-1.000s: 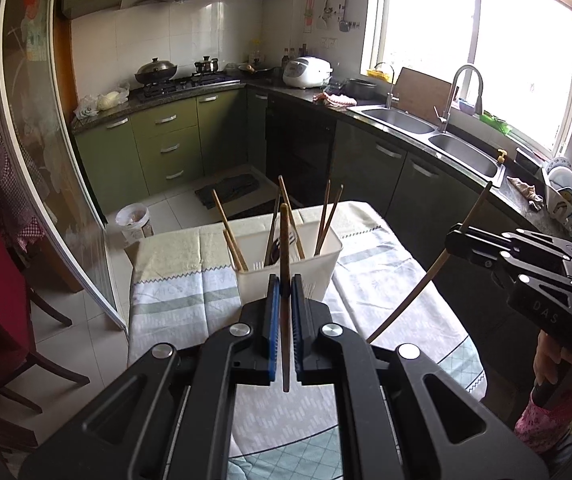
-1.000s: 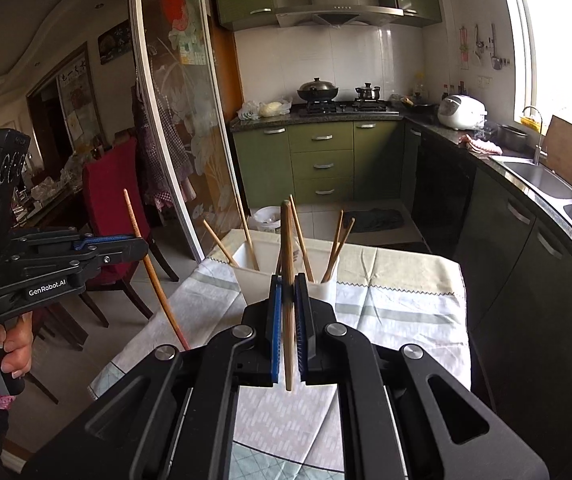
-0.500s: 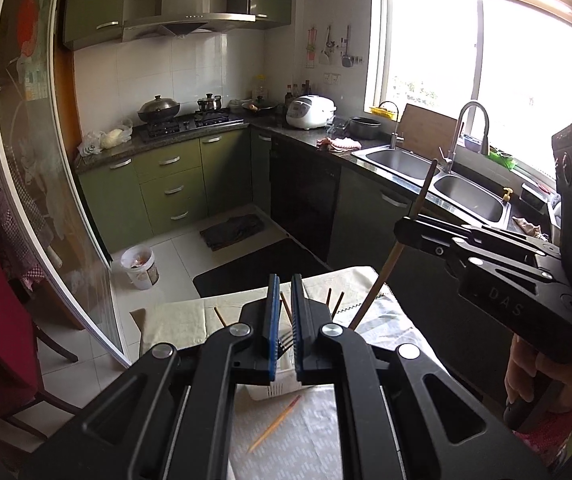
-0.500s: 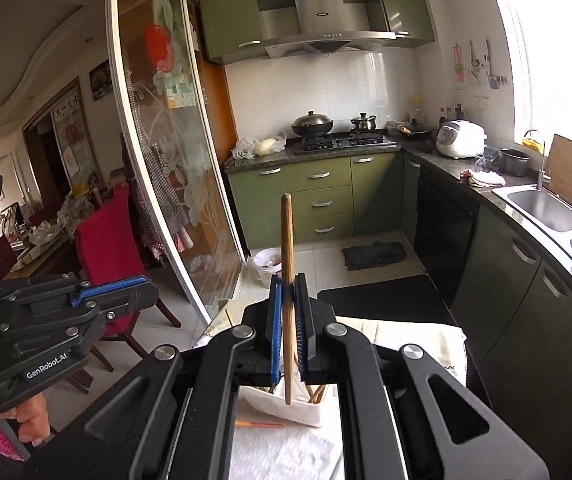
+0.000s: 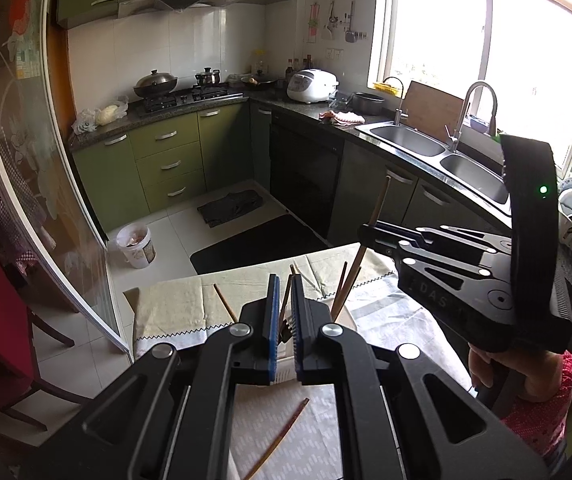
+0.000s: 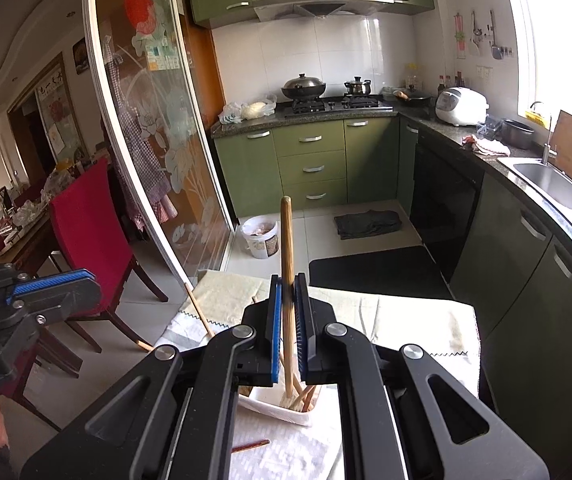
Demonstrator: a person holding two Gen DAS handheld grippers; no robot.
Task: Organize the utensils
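Right wrist view looks steeply down past the right gripper (image 6: pixel 288 328), whose jaws are clamped on a wooden chopstick (image 6: pixel 286 264) standing nearly upright, its tip over the white holder (image 6: pixel 281 406) on the cloth-covered table (image 6: pixel 406 316). Left gripper (image 5: pixel 283 328) has its jaws closed with nothing between the pads. One loose chopstick (image 5: pixel 275 438) lies slantwise on the cloth just before the holder; further chopsticks (image 5: pixel 342 286) lean inside it.

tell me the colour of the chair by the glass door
Red, on a dark wooden frame: chair, clearest in the right wrist view.
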